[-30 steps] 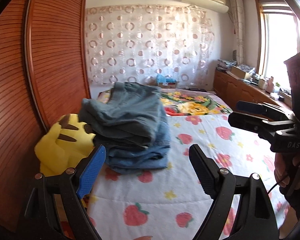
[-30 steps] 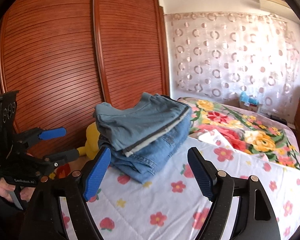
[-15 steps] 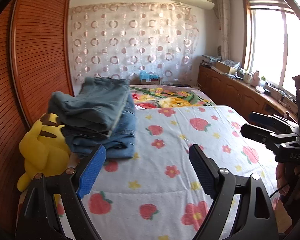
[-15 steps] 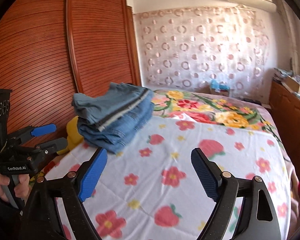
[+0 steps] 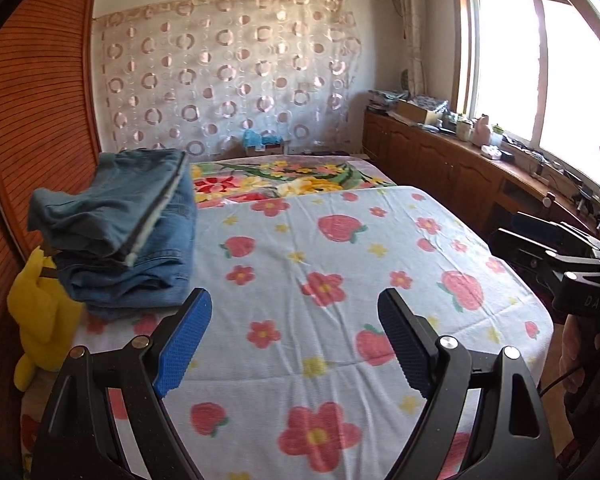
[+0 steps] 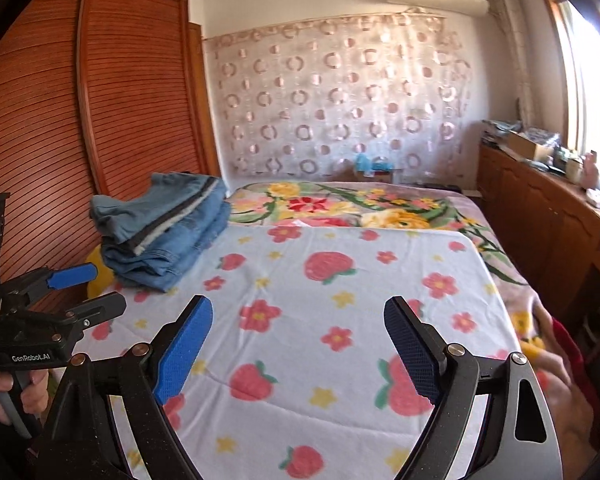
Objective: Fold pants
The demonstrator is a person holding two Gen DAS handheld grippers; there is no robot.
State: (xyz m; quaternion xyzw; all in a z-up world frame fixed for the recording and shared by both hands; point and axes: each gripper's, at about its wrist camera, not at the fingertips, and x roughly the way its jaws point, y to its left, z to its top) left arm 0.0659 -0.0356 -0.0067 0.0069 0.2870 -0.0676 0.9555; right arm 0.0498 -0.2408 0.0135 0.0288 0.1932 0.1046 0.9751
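A stack of folded blue jeans [image 5: 128, 236] [image 6: 164, 232] lies at the left edge of the bed, on the pale sheet printed with strawberries and flowers [image 5: 320, 280] [image 6: 340, 300]. My left gripper [image 5: 294, 344] hovers open over the sheet, to the right of the stack, nothing between its fingers. My right gripper [image 6: 298, 348] is open too, over the sheet's middle and well clear of the stack. The left gripper [image 6: 84, 288] shows at the left of the right wrist view, the right gripper [image 5: 540, 240] at the right of the left wrist view, each open.
A yellow plush toy [image 5: 40, 320] sits wedged between the jeans and the wooden wardrobe [image 6: 80, 120]. A floral blanket [image 6: 360, 208] covers the far end of the bed. A wooden sideboard [image 5: 460, 168] with clutter runs under the window at right.
Both grippers have swung right, away from the jeans stack, which now sits at the left of each view. The open sheet fills the middle. Neither gripper holds anything.
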